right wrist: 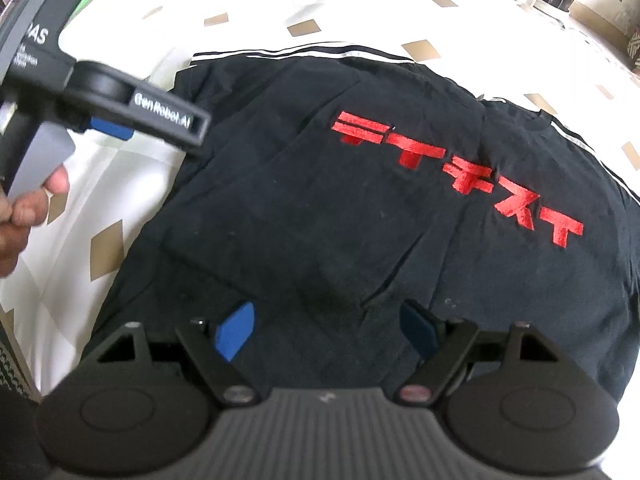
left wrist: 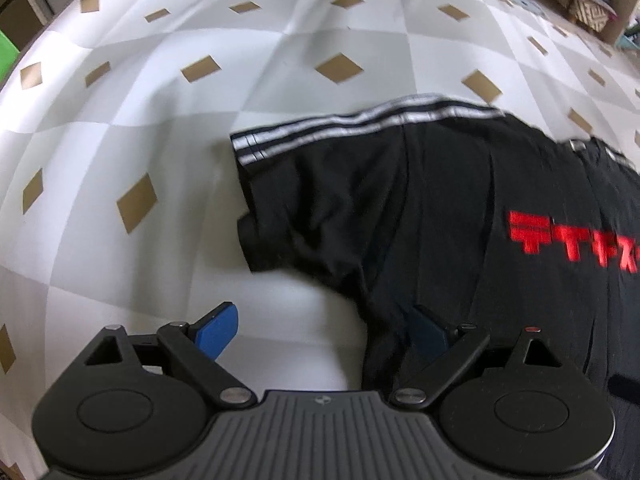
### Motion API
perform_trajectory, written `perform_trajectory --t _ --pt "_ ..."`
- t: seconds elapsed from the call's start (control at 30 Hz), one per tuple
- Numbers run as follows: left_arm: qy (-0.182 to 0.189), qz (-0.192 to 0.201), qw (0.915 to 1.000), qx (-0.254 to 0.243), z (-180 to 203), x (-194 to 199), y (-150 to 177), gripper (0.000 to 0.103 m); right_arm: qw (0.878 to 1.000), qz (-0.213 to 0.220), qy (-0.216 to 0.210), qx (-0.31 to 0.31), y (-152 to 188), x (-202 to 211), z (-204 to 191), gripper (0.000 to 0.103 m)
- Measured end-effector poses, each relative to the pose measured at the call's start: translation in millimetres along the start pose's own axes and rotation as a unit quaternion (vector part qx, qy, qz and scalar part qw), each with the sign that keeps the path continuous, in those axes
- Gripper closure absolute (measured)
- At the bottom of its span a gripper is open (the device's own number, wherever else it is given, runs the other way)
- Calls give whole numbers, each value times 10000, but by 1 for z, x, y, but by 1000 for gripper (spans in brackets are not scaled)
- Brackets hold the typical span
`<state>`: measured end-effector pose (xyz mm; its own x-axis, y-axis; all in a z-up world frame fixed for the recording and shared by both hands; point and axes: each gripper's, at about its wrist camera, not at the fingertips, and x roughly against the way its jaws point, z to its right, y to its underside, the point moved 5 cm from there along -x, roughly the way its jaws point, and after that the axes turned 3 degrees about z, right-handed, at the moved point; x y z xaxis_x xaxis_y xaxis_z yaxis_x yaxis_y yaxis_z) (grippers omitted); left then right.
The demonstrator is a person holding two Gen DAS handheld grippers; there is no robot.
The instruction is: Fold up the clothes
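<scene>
**Black tee, 1 pc, lying spread on bed — fold in progress**

Item: 1 black T-shirt (right wrist: 320, 216) w/ red lettering (right wrist: 456, 176) across the chest and white stripes (left wrist: 360, 122) along shoulder and sleeve; lying flat, chest side up, on the checked bedsheet (left wrist: 160, 80) w/ tan diamonds; sleeve (left wrist: 304, 184) is sticking out over the sheet in the left wrist view; some creases are showing through the body.

Left gripper (left wrist: 326, 332): jaws are standing wide apart, nothing between them; one blue pad (left wrist: 218, 330) is hanging over bare sheet, the other over the shirt's side edge below the sleeve; pointing steeply down.

Right gripper (right wrist: 324, 330): jaws also standing apart, empty; hovering over the lower body of the shirt, pads not pressing cloth as far as visible.

Person's hand (right wrist: 24, 208) is showing at the left edge of the right wrist view, holding the left gripper's handle.

Step in hand, judged: picking up the sleeve side to fold it inward. To do well: be taking the edge w/ both fabric layers in the jaws, not just the top one; be lifting only enough to clear; be carrying the fold parallel to the side seam so the lettering stays centred; be smoothing creases first, else they are getting locked in.

Count: shirts 1; grippers 2; hands visible 1; blue pads 2 per gripper; white stripes approx. 2–3, blurred.
</scene>
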<state>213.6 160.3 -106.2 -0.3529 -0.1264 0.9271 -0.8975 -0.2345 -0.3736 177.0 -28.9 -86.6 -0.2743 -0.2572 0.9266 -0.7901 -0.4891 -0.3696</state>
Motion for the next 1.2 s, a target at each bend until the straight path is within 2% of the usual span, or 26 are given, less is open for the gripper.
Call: perform_trajectory --t 0.13,0.4,0.57,0.87,1.03,1.2 --pt "-156 -139 9995 -230 1 -8 9 8 10000 9 -4 15 0 0 0 24" --pt "-312 -156 9994 83 -19 -10 10 6 10000 44 48 28 -1 3 2 24" --pt "-260 -301 9988 269 -26 -8 8 8 10000 56 60 45 0 4 3 24" --pt "121 257 9950 953 -34 9 -27 8 10000 12 49 27 1 2 5 23" --pt "-145 450 9913 1227 -37 -4 -44 8 10000 -17 41 37 1 1 5 23" --pt "-356 415 9859 1578 -59 -18 -50 8 10000 -40 39 51 2 0 5 23"
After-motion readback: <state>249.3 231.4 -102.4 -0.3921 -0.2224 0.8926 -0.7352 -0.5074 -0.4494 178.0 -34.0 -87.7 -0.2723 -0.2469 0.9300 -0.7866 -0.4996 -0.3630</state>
